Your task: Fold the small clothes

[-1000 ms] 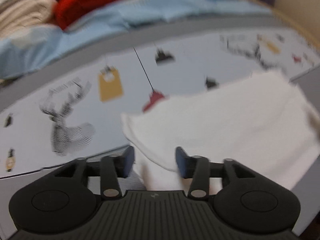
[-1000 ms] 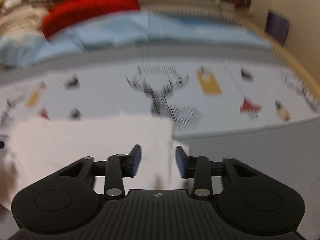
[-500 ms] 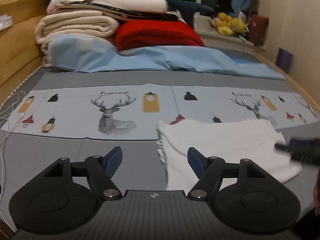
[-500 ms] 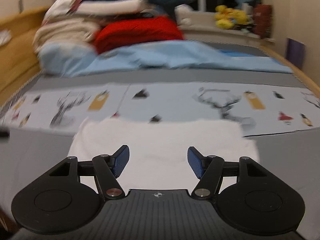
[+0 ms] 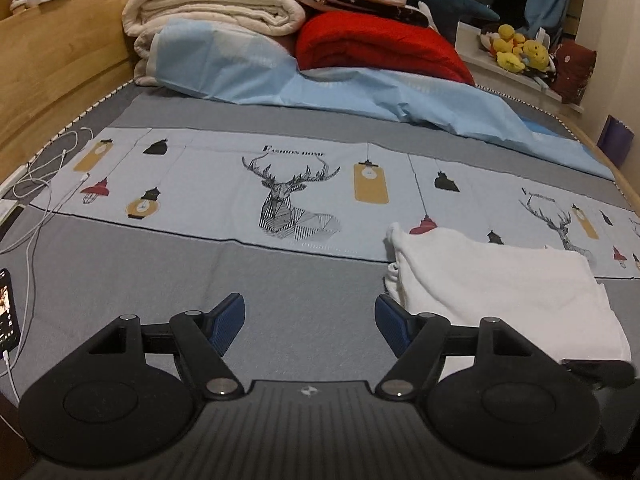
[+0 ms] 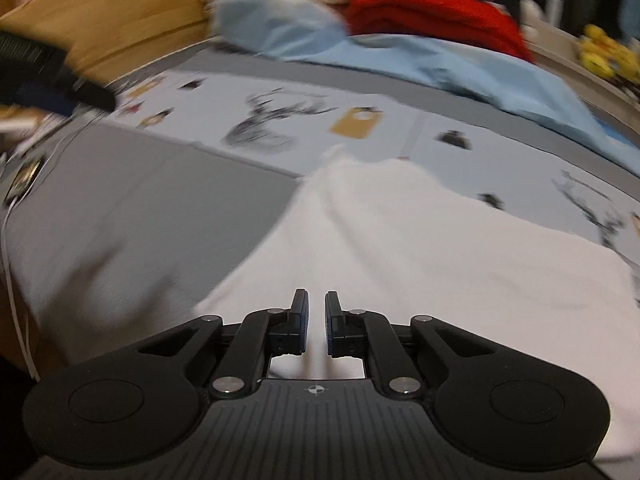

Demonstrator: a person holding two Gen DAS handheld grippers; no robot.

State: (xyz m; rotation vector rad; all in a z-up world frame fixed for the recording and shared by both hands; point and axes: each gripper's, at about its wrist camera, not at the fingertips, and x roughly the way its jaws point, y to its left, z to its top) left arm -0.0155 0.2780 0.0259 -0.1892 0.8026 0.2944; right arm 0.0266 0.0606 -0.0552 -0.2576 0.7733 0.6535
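A bed (image 5: 120,272) covered in grey bedding is filling both views, with a pale printed sheet (image 5: 224,184) of deer and lanterns running across the middle of the frame. At the top, folded cream blankets (image 5: 212,12), a red blanket (image 5: 380,48) and a light blue sheet (image 5: 360,88) are piling against a wooden headboard (image 5: 60,68). White cables (image 5: 44,196) are trailing down the left edge toward a phone (image 5: 8,308) at the lower left.

The white garment (image 5: 500,288) is lying flat on the bed at the right of the left wrist view, its far edge overlapping the printed sheet. The left gripper (image 5: 310,318) is hovering over bare grey bedding with its jaws standing wide and nothing between them; its right finger is sitting just beside the garment's near left corner.

In the blurred right wrist view, the right gripper (image 6: 316,326) is hanging over the white garment (image 6: 440,248), its jaws having just been closing to a narrow slit. Nothing is visibly caught between the pads.
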